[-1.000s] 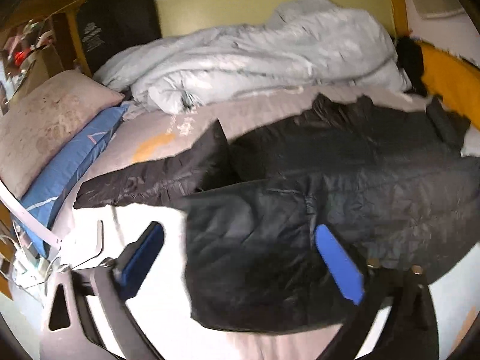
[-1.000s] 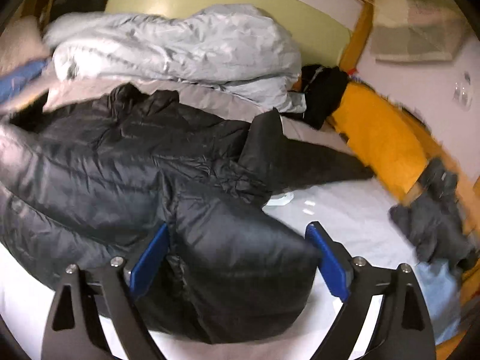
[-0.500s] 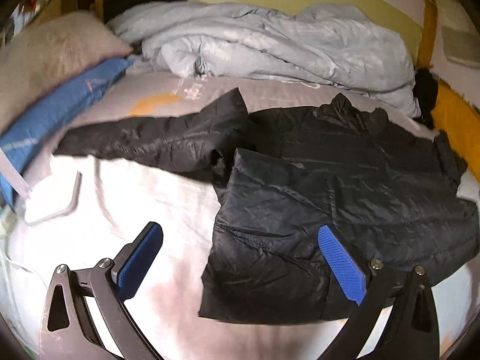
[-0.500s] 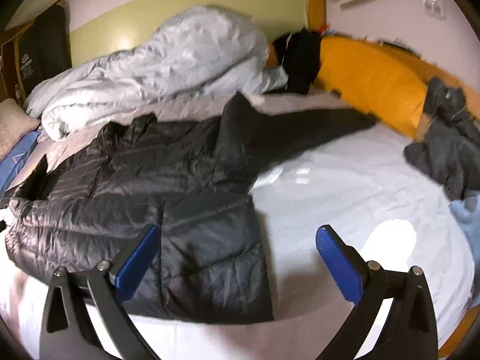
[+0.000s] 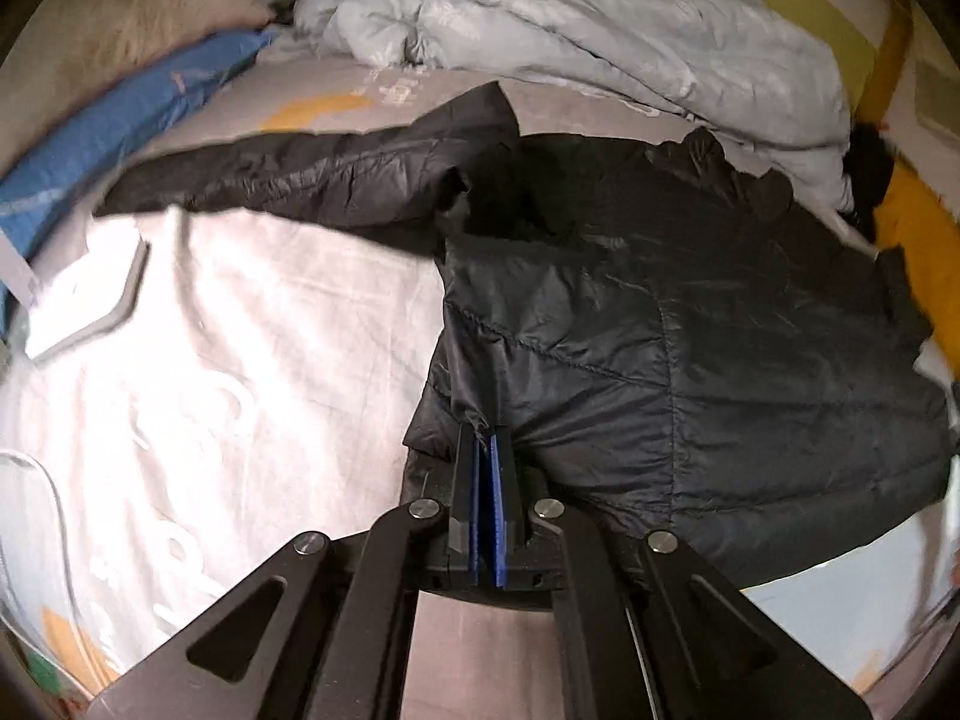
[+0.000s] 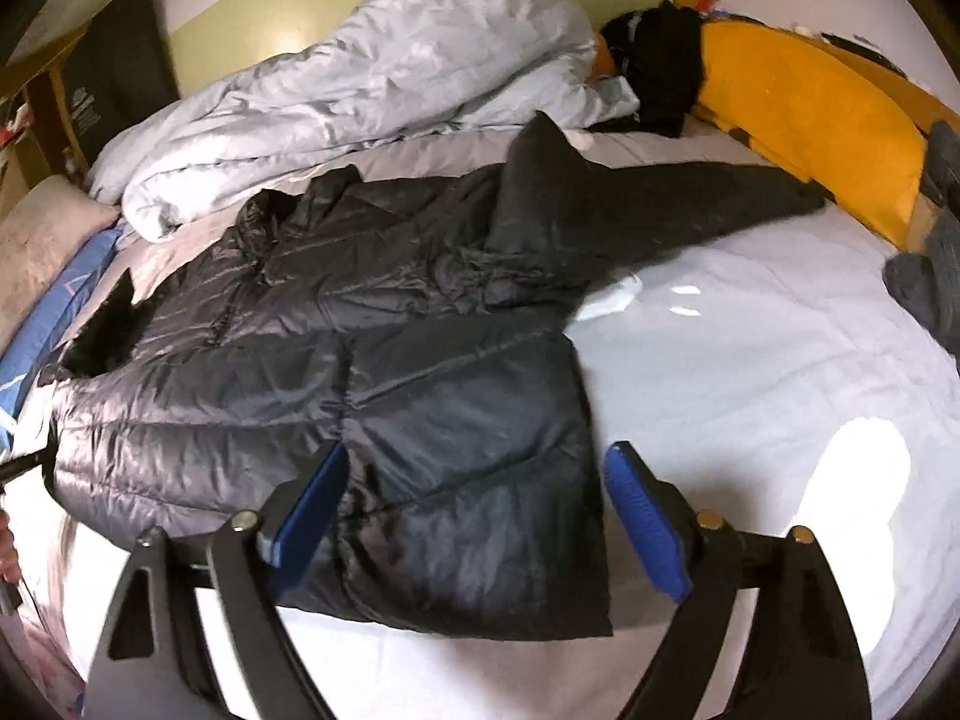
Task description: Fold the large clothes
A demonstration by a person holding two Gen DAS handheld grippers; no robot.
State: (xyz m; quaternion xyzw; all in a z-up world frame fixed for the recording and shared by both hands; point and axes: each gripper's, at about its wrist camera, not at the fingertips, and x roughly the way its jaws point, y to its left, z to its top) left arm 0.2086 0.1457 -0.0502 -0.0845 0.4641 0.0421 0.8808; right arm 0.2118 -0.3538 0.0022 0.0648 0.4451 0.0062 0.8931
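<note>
On a bed with a pale sheet [image 6: 750, 372], a large black puffer jacket [image 6: 384, 360] lies spread flat, front up, its hem toward the cameras and its collar toward the far side.

Going left to right in the left wrist view: a beige pillow [image 5: 114, 30] sits at the far left edge of the bed, with a blue pillow [image 5: 114, 132] just beside and below it. One jacket sleeve [image 5: 300, 180] stretches out to the left across the sheet. At centre, the left gripper [image 5: 487, 450] has its blue-padded jaws pressed together on a small pinch of fabric at the jacket's lower left hem corner. Behind the jacket a crumpled light grey duvet [image 5: 570, 18] is heaped along the far side.

In the right wrist view, the right gripper [image 6: 474, 516] hovers over the jacket's lower right corner. Its jaws stand wide and have just been closing a little; the hem corner lies between them, but the pads do not press on it. The other sleeve [image 6: 690, 204] reaches rightward toward a long orange cushion [image 6: 810, 114] at the bed's right edge. A dark grey garment [image 6: 930, 276] lies bunched at the far right. A dark bundle [image 6: 660, 72] rests between duvet and cushion.
</note>
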